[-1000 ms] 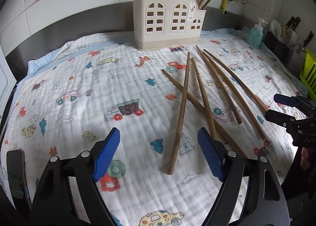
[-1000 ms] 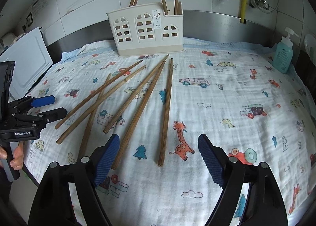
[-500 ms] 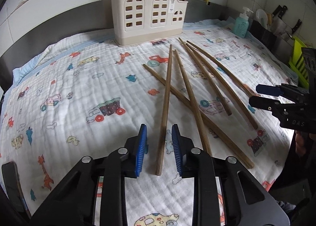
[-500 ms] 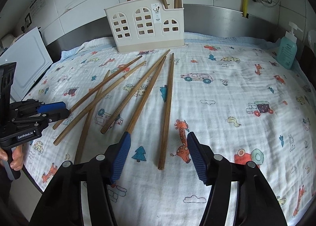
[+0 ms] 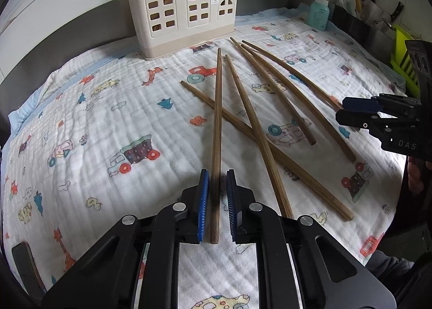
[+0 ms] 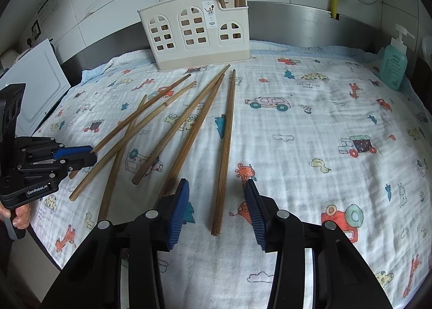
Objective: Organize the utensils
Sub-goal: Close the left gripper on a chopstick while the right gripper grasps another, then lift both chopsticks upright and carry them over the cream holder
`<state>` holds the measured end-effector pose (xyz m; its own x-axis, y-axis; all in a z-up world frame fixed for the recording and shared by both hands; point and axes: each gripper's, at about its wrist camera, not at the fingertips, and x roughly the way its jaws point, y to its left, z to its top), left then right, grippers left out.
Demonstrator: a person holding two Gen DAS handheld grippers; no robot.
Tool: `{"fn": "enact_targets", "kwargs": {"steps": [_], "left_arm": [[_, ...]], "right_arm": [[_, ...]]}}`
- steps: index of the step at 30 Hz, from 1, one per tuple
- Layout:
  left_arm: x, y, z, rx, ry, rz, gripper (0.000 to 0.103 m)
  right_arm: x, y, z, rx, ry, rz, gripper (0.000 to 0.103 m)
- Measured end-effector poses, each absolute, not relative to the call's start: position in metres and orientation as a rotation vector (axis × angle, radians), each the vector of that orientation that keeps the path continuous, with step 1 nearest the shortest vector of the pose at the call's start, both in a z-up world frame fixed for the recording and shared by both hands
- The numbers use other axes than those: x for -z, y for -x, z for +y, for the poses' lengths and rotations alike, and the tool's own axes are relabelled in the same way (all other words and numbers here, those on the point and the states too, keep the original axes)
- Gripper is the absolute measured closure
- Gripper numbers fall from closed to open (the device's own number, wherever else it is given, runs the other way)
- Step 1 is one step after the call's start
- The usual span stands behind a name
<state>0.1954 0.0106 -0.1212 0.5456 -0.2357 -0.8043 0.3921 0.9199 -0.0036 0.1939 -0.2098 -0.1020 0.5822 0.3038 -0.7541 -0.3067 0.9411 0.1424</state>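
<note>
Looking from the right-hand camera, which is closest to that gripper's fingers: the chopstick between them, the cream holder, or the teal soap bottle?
1. Chopstick, lying between the right gripper fingers.
2. Cream holder, straight ahead at the wall.
3. Soap bottle, far right corner, roughly as far as the holder; too close to call.
</note>
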Motion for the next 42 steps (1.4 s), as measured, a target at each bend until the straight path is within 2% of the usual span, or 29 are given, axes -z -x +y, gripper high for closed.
{"fn": "enact_targets", "kwargs": {"steps": [6,16,23,31,42], "left_arm": [[0.121,-0.197,0.009,0.352,-0.191,0.928,0.096],[0.118,-0.197,0.008,0.321,-0.172,0.93,0.098],[0.111,-0.193,0.01,0.32,-0.16,0.906,0.098],[0.09,-0.191,0.018,0.326,-0.122,0.854,0.098],[0.043,-0.193,0.024,0.334,-0.092,0.74,0.098]], "right_arm": [[0.103,-0.195,-0.211,-0.346,0.003,0.882,0.073],[0.102,-0.199,-0.207,-0.331,0.001,0.881,0.081],[0.106,-0.201,-0.194,-0.279,0.074,0.867,0.095],[0.085,-0.193,-0.206,-0.25,0.06,0.808,0.096],[0.008,-0.183,-0.216,-0.272,0.068,0.613,0.097]]}}
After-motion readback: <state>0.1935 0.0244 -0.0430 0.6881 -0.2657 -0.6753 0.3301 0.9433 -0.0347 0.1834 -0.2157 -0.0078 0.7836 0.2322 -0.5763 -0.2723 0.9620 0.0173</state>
